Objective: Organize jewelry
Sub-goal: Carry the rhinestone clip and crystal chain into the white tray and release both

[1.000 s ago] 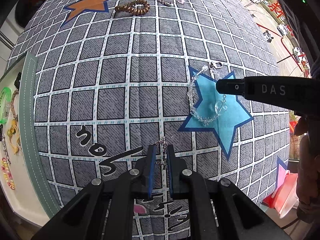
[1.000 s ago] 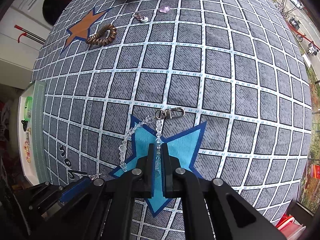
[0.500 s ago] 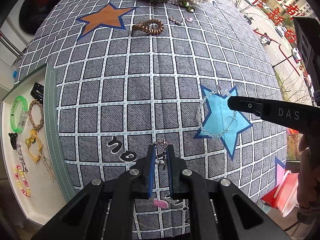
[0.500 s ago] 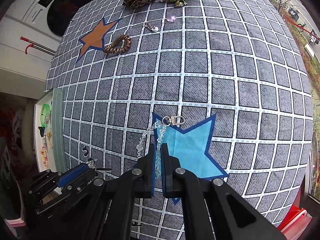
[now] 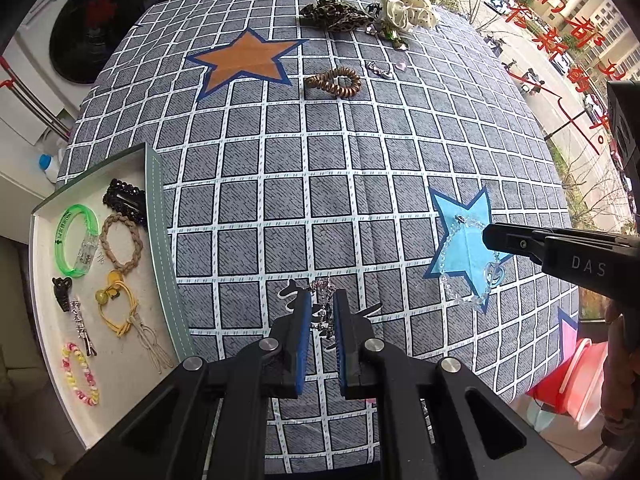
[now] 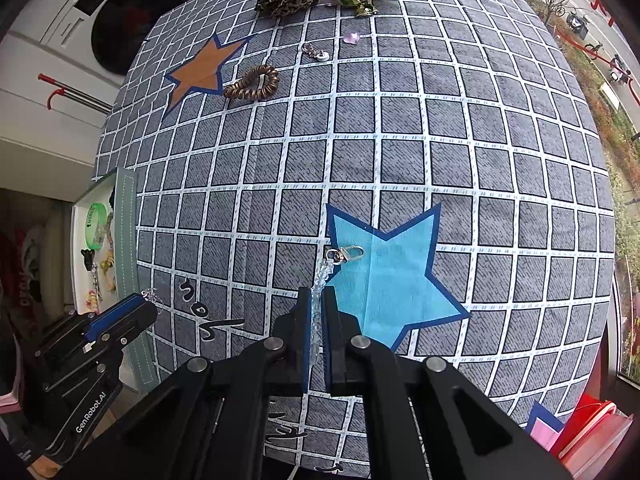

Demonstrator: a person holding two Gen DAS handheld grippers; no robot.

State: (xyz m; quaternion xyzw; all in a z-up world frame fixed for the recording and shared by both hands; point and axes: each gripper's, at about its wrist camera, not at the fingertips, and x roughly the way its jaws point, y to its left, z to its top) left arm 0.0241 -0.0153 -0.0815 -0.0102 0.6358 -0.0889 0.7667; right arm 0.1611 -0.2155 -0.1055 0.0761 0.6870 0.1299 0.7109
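The left gripper (image 5: 321,312) pinches a small silver chain (image 5: 322,297) above the checked tablecloth (image 5: 280,184), just right of the jewelry tray (image 5: 154,216). The right gripper (image 6: 317,312) clamps a clear beaded bracelet (image 6: 320,280) hanging over the blue star (image 6: 396,272).

Daylight pours through the window (image 5: 560,40), street and parked cars beyond; a washing machine (image 6: 120,20), probably front-loading, stands behind the checked tablecloth (image 5: 320,184).
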